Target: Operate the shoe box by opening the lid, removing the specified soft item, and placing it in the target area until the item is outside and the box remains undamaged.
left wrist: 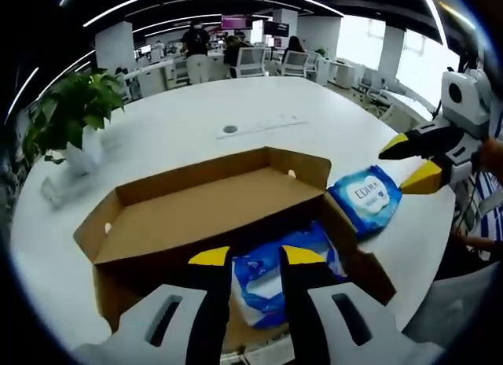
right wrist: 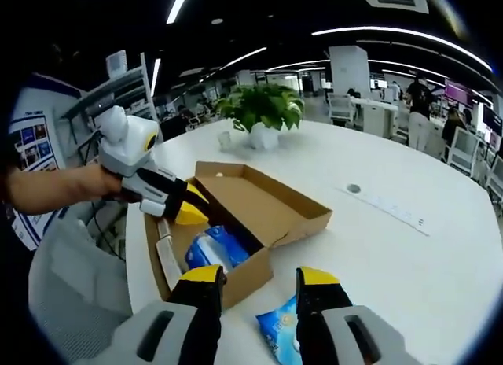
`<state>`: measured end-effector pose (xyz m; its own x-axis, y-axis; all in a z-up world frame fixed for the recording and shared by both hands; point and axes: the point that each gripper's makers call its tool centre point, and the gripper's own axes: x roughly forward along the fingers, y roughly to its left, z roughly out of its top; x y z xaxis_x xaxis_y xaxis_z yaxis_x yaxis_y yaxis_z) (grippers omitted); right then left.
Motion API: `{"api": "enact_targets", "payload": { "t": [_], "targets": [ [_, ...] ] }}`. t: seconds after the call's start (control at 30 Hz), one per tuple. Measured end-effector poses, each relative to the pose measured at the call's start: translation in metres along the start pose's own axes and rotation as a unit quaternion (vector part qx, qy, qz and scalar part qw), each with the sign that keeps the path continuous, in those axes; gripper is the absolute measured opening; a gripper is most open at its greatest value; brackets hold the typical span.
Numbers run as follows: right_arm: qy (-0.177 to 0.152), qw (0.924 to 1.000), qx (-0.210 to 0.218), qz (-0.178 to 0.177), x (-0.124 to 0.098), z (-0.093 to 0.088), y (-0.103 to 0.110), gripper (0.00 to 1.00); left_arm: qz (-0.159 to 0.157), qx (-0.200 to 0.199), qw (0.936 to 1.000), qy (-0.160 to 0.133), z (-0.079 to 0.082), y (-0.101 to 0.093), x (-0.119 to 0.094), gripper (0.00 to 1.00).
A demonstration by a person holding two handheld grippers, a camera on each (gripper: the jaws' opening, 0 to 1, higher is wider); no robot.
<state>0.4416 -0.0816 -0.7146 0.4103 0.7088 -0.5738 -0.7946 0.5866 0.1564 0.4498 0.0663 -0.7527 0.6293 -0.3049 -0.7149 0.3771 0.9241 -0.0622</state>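
Right gripper view shows left gripper (right wrist: 191,210) over open shoe box (right wrist: 259,204).

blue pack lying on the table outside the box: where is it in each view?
Left gripper view: pack right of centre, on the table against the open box's right end, below the right gripper.
Right gripper view: pack at bottom centre, between the right gripper's own fingers, just beside the box.
Shared landmark: potted plant on the table behind the box.

White table (left wrist: 196,125) carries shoe box (left wrist: 212,211), wipes pack (left wrist: 365,198), plant (left wrist: 71,113)
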Motion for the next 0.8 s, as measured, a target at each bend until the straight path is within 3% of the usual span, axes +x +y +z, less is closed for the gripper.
{"api": "enact_targets", "payload": {
  "t": [0.8],
  "targets": [
    [0.026, 0.9976, -0.057, 0.030, 0.043, -0.002, 0.026, 0.28, -0.005, -0.010, 0.9993, 0.035, -0.039, 0.003, 0.013, 0.24]
  ]
}}
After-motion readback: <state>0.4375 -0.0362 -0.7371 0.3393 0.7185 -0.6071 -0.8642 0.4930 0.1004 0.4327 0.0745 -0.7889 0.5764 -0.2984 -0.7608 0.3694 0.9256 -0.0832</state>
